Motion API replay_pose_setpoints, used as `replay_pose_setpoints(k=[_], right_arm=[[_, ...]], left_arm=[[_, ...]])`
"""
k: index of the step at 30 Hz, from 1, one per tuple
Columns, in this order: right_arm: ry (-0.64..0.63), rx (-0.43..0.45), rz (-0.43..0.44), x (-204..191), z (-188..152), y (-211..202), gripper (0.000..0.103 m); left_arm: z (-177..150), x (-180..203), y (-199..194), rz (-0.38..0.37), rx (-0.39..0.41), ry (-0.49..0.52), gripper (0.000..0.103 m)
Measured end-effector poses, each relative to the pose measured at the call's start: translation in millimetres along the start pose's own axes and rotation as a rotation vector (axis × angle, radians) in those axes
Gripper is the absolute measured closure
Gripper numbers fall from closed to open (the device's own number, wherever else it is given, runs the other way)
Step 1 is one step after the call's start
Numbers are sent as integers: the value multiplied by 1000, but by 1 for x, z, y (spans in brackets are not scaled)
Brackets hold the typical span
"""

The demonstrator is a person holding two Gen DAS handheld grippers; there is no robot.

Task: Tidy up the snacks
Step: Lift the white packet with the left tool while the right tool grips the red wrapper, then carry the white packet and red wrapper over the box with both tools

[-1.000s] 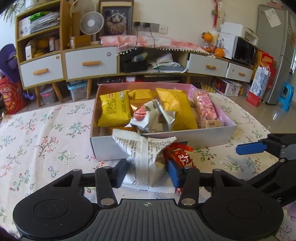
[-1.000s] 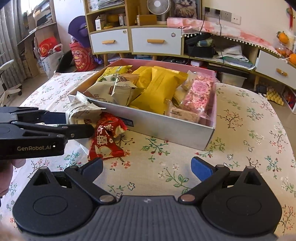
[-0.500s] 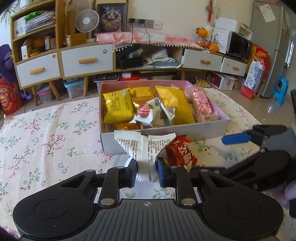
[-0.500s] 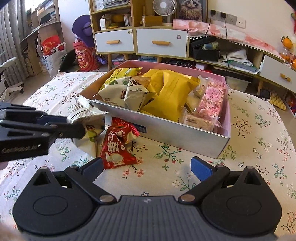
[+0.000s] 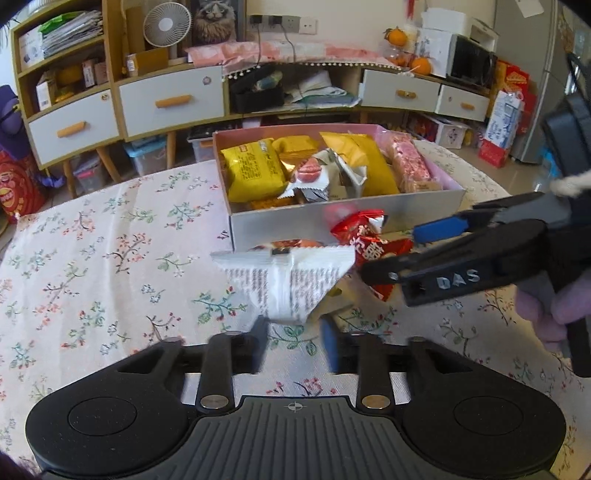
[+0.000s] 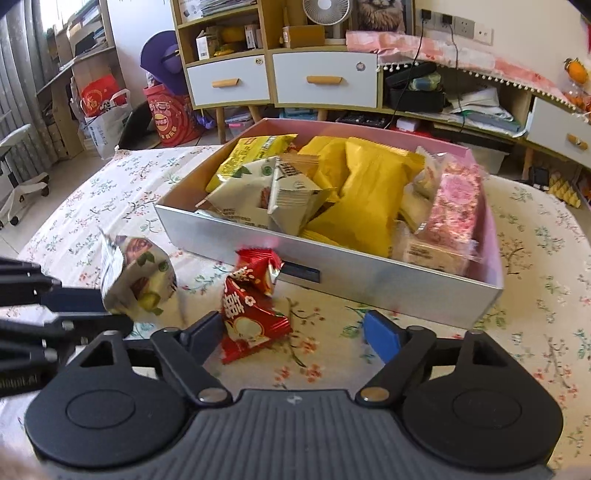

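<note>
A white snack packet [image 5: 291, 280] with printed text hangs from my left gripper [image 5: 295, 341], which is shut on its lower end; it also shows in the right wrist view [image 6: 136, 280], lifted off the cloth. A red snack packet [image 6: 251, 306] lies on the flowered tablecloth before the box, between the fingers of my open right gripper [image 6: 295, 332]; it also shows in the left wrist view [image 5: 369, 240]. The pink-lined box [image 6: 369, 291] holds yellow, white and pink snack packets.
The flowered tablecloth [image 5: 110, 258] covers the table. Behind stand white drawers with shelves [image 5: 166, 103], a fan [image 5: 166, 26] and a microwave [image 5: 469, 62]. An office chair [image 6: 18, 184] is at the far left of the right wrist view.
My left gripper has lifted the white packet off the cloth. My right gripper has moved forward, so its open fingers now flank the red packet.
</note>
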State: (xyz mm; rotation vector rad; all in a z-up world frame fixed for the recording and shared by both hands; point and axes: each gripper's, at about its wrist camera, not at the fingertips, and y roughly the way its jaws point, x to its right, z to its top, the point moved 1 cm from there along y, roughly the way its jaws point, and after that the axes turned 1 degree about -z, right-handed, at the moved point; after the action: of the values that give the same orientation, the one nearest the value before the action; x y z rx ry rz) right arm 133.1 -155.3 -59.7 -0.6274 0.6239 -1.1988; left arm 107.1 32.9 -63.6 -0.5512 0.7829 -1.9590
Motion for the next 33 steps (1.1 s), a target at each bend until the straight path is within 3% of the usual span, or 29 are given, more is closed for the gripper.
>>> replay_pose_setpoints(k=[2, 4, 15, 19, 20, 21, 27, 28, 33], right_arm=[[-3, -1, -2, -3, 1, 2, 27], [-2, -4, 2, -4, 2, 4, 28], [-9, 5, 10, -6, 6, 8, 44], [-17, 6, 18, -6, 7, 7, 64], [-15, 4, 24, -6, 8, 7, 67], [-12, 1, 30, -5, 8, 7, 70], [-7, -7, 39, -4, 7, 3, 74], [-8, -9, 40, -4, 7, 2, 74], [-18, -8, 44, -4, 6, -3, 76]], left_arm=[[-2, -1, 0, -8, 17, -10, 40], [-2, -2, 2, -21, 34, -22, 32], [-1, -6, 17, -26, 100, -80, 31], [0, -4, 20, -20, 105, -68, 36], [0, -3, 20, -20, 107, -63, 45], [1, -3, 20, -25, 104, -60, 47], [4, 4, 16, -15, 125, -33, 64], [4, 4, 15, -14, 125, -35, 79], [2, 3, 13, -17, 108, -30, 80]])
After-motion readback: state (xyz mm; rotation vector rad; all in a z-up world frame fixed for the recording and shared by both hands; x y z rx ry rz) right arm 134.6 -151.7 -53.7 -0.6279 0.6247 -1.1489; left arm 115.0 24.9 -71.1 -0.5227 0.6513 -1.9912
